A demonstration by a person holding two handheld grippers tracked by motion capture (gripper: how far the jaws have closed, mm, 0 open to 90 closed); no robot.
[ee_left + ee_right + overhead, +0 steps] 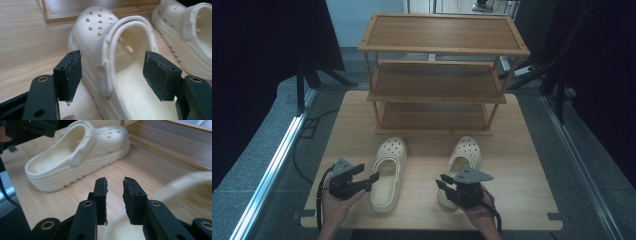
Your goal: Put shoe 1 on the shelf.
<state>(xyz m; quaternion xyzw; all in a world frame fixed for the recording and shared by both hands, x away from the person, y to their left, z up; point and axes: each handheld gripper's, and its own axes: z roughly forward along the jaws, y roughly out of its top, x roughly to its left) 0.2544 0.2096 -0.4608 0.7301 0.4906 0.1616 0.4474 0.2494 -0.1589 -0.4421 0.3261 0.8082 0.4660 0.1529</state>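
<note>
Two cream shoes lie on the surface in front of the wooden rack [437,75]. The left claw [112,75] is wide apart around the left shoe's [105,50] side, ready to squeeze. The right claw [115,192] is nearly together, over the right shoe [464,160], holding nothing.

We count two cream clogs on the table: one clog on the left [388,172] and one clog on the right [462,162]. We count one wooden shoe rack [439,75], and it has three shelves. We count one wooden table [522,150]. We count two handheld grippers, the left gripper [373,177] and the right gripper [442,181]; each has two black jaws. We count two hands, one per gripper.
</note>
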